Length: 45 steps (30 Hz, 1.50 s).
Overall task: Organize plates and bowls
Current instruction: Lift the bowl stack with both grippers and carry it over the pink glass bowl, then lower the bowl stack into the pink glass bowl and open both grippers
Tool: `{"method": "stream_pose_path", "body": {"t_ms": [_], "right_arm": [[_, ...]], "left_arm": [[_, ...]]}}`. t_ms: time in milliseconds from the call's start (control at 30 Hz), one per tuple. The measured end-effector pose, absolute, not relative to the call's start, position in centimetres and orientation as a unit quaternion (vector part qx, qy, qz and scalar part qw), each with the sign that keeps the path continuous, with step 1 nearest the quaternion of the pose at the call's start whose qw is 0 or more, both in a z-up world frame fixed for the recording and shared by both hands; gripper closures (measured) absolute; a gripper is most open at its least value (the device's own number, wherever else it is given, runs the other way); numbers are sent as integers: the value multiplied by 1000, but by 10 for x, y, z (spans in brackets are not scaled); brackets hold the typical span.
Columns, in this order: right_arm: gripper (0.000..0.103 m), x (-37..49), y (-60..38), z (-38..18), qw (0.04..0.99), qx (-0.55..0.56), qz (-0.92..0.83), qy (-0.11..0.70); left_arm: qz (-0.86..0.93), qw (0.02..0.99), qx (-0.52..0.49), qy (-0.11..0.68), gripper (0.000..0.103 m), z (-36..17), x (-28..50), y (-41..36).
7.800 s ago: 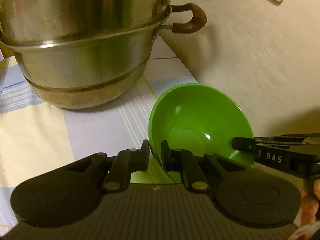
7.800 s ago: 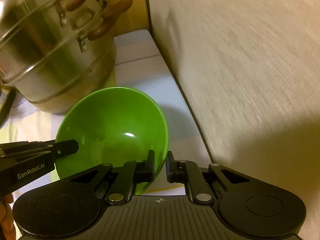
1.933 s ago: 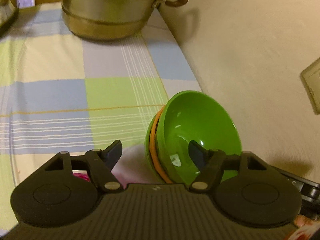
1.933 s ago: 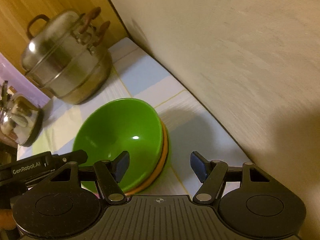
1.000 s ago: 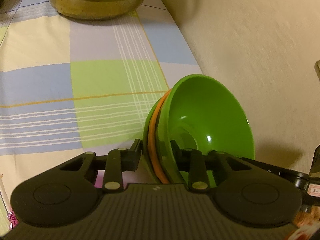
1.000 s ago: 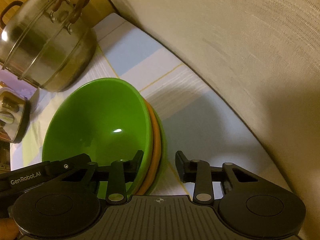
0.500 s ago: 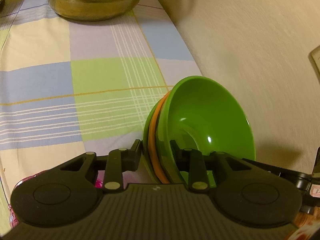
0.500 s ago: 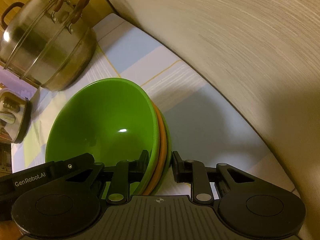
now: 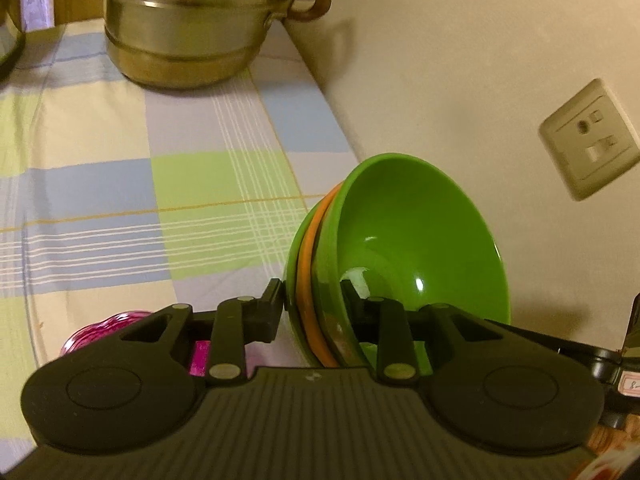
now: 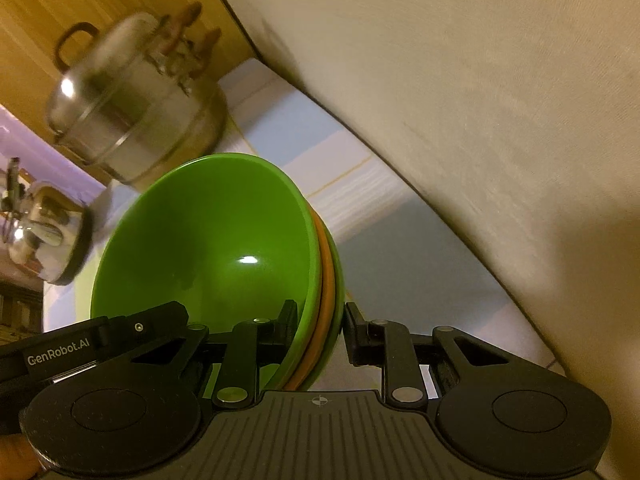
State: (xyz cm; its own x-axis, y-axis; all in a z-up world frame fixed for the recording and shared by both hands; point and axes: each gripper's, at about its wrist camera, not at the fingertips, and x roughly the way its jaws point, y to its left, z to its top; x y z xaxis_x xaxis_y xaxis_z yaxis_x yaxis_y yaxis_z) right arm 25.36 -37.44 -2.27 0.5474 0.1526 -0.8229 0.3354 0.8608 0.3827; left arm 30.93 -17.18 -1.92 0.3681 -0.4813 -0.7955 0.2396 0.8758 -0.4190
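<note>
A stack of three nested bowls [image 9: 404, 236], green on top, orange in the middle, green below, hangs above the checked tablecloth [image 9: 120, 176]. My left gripper [image 9: 312, 300] is shut on the stack's near rim, one finger inside the top bowl, one outside. In the right wrist view the same bowl stack [image 10: 208, 256] is pinched at its opposite rim by my right gripper [image 10: 320, 324], also shut on it. The left gripper's body [image 10: 80, 348] shows at the lower left there.
A steel steamer pot [image 9: 192, 20] with brown handles stands at the back by the wall [image 9: 460, 80]. A kettle [image 10: 44, 236] sits further left. A pink glass dish [image 9: 100, 328] lies under my left gripper. Wall sockets [image 9: 588, 140] are on the right.
Both grippers have lifted the bowl stack off the cloth; the table looks farther away and the pot and sockets have come into view. The right jaws closed onto the rim.
</note>
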Motion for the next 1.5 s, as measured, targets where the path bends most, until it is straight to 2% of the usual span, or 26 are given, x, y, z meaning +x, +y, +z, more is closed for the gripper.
{"method": "stream_pose_path", "body": {"t_ms": [300,533,1000,1500], "right_arm": [[79,226,-337,19,855,235,-26,462],[79,210,-297,25,855,221,7,470],[79,204,-242,-9,838,196,49,507],[79,211,-238,-41,828,184,50,527]], "left_arm": [[-201,834,-127,498,77,19,272,-130],[-172,843,-129,494,78,25,242,-86],[-125,837,-147,513,78,-12,211,-33],[-114,826,-155,530,78,-44,210,-31]]}}
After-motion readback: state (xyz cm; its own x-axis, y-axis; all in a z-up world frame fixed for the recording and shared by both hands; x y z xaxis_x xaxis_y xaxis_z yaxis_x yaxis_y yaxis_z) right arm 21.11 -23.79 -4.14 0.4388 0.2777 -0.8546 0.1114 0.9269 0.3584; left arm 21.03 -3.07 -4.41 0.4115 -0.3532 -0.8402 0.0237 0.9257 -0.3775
